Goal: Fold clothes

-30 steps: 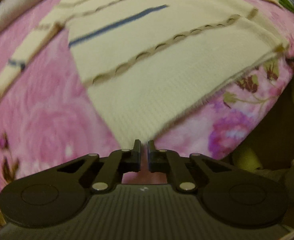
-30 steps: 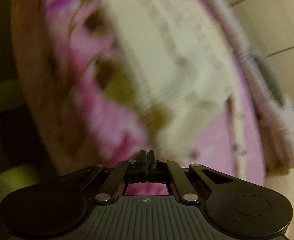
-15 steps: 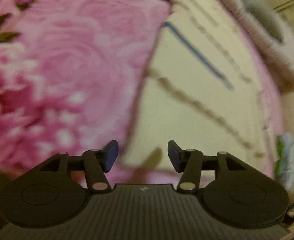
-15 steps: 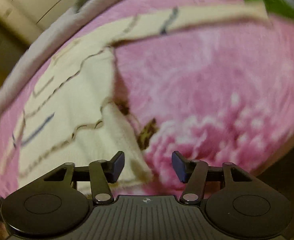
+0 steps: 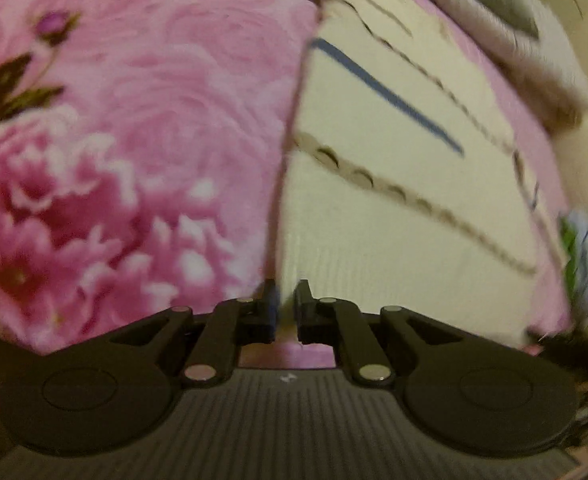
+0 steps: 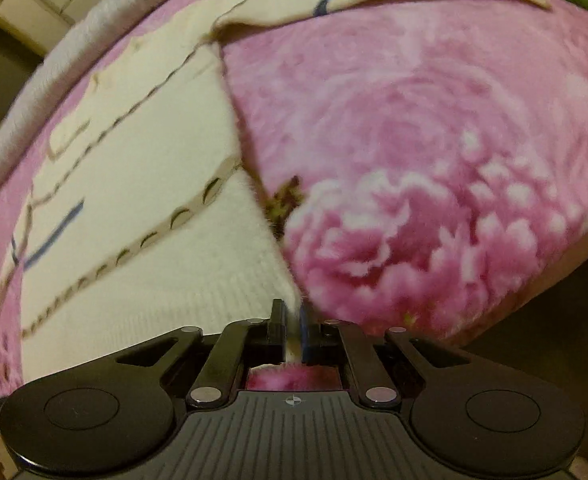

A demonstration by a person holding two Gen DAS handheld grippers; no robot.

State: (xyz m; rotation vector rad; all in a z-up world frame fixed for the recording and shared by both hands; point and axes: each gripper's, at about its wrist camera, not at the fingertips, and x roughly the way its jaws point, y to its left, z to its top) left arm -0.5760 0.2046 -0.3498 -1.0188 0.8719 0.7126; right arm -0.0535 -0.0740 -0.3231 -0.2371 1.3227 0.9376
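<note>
Both tongs (image 5: 285, 300) (image 6: 292, 320) tilted steeply down, closing on the cream sweater's (image 5: 393, 240) hem corners.

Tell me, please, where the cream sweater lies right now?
The cream sweater lies flat on the pink floral blanket, left in the right wrist view, right in the left wrist view; each gripper pinches a near corner.

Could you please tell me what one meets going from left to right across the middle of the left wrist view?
Pink floral blanket → cream sweater → pale fluffy fabric at the bed's far edge.
</note>
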